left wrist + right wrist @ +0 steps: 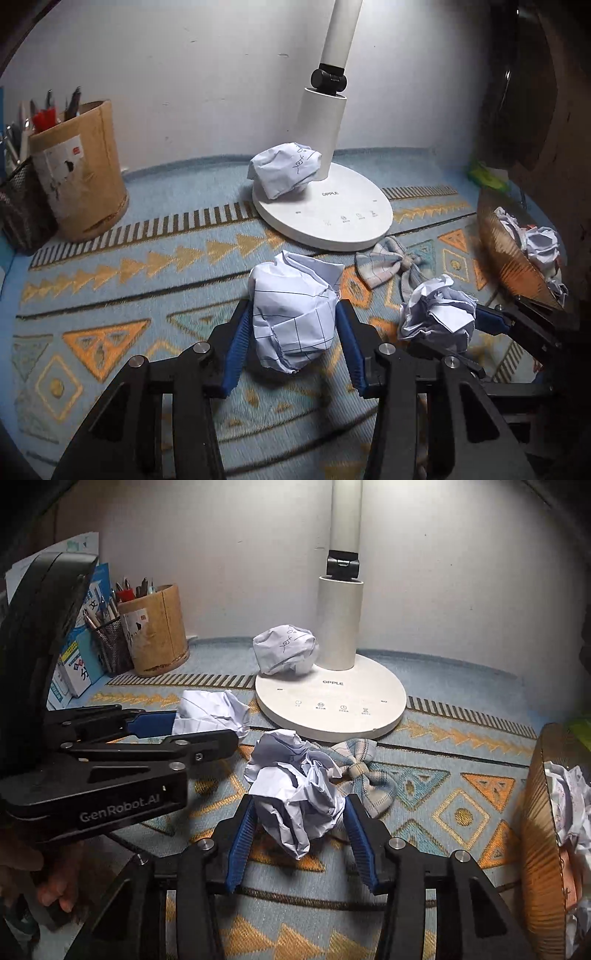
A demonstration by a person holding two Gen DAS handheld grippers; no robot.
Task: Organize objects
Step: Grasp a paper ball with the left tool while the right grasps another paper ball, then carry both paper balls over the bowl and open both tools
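Your left gripper (293, 332) has its blue pads pressed on both flanks of a grid-lined paper wad (293, 314), so it is closed on that ball, which sits low over the patterned mat (110, 295). Your right gripper (301, 819) does the same with a more crumpled paper ball (295, 794), its jaws narrowed against the sides.

By the look of it, you are in the gathering step: both wads are gripped and neither has been dropped yet. The likely destination is the amber ribbed bin (537, 830) at the right edge, which already holds crumpled paper. For the next move, lift each ball clear of the mat, carry the right one over the rim first since it is nearer, and keep the left arm from crossing it. Squeeze lightly; paper this loose can slip or spring open.

One more wad (286, 648) rests on the white lamp base (332, 705), touching the lamp's column, and a plaid fabric bow (364, 771) lies on the mat just beside the right-hand ball.

At the back left stand a wooden pen holder (85, 173) and a mesh cup (22, 206) against a plain white wall.
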